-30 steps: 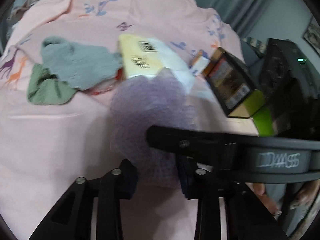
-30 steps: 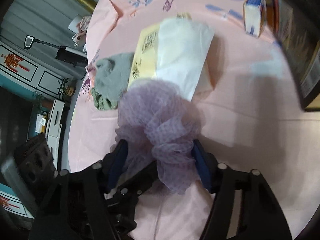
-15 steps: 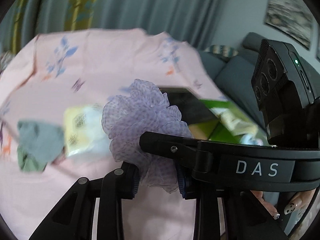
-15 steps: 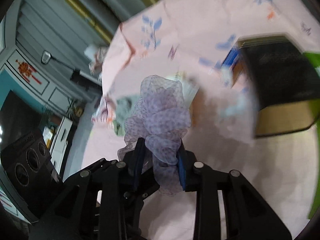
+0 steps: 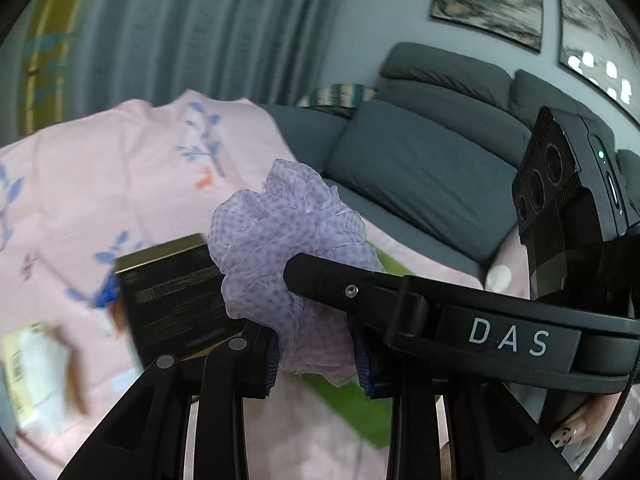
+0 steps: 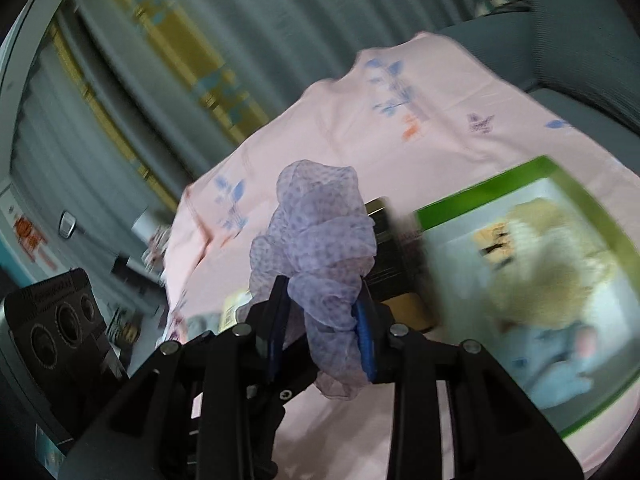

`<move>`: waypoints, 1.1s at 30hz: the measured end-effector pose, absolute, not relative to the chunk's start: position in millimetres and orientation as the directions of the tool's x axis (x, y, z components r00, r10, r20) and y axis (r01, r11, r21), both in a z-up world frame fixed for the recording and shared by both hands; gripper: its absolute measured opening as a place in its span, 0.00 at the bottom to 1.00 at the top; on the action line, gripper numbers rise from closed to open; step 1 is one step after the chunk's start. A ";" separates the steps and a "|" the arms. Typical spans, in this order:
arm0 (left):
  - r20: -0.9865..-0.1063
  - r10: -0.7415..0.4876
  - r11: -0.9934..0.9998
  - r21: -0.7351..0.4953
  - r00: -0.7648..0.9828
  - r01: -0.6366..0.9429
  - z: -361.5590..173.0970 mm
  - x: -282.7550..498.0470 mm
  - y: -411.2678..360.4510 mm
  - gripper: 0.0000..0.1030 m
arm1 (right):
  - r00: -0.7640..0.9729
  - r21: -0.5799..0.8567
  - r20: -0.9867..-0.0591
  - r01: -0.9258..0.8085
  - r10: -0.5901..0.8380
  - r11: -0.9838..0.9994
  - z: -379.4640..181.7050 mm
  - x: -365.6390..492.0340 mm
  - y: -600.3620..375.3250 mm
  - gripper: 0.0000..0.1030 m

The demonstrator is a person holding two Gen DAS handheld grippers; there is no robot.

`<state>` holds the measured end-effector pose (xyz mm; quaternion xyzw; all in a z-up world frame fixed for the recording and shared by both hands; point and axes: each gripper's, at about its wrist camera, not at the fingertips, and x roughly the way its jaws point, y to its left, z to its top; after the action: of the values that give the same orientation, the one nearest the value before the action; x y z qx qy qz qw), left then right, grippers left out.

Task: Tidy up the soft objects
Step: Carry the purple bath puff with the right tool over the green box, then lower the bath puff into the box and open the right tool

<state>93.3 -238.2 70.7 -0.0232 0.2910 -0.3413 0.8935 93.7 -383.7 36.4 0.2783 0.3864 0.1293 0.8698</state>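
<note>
A lilac mesh puff [image 5: 288, 240] hangs in the air above the pink sheet [image 5: 100, 176], held from two sides. My left gripper [image 5: 316, 360] is shut on its lower part, blue pads pressing the mesh. My right gripper [image 6: 320, 324] is also shut on the lilac mesh puff [image 6: 320, 248]. In the left wrist view one right finger [image 5: 360, 288] crosses in front of the puff. The puff's top bulges free above both pairs of jaws.
A black box [image 5: 172, 300] lies just behind the puff. Right of it a green-rimmed box [image 6: 500, 192] holds plush toys [image 6: 548, 264]. A yellow pack [image 5: 32, 372] lies at the left. A grey sofa [image 5: 420, 168] and curtains stand beyond the bed.
Both grippers have risen with the puff off the sheet and swung toward the boxes. The right jaws, wide around the puff a second ago, have closed on it.
</note>
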 end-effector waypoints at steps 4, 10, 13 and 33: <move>-0.534 -0.633 0.746 -0.229 0.561 0.625 61.6 104.3 -273.4 0.30 | 0.705 0.596 -0.604 0.089 0.372 0.798 25.5 90.7 -420.9 0.29; -0.601 -0.620 0.743 -0.243 0.505 0.623 41.6 128.1 -310.2 0.30 | 0.703 0.626 -0.640 0.242 0.311 0.741 -6.9 94.3 -466.1 0.29; -0.630 -0.602 0.748 -0.231 0.490 0.622 32.1 134.9 -323.2 0.30 | 0.685 0.620 -0.668 0.297 0.290 0.726 -18.4 95.8 -475.2 0.29; -0.649 -0.564 0.795 -0.260 0.510 0.549 37.2 131.6 -310.9 0.73 | 0.722 0.569 -0.681 0.416 0.123 0.709 -12.0 75.8 -497.7 0.69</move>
<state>131.6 -310.9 37.2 -0.0105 0.3775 -0.3202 0.8688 75.8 -497.7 -12.0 0.3716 0.3626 -0.0862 0.8503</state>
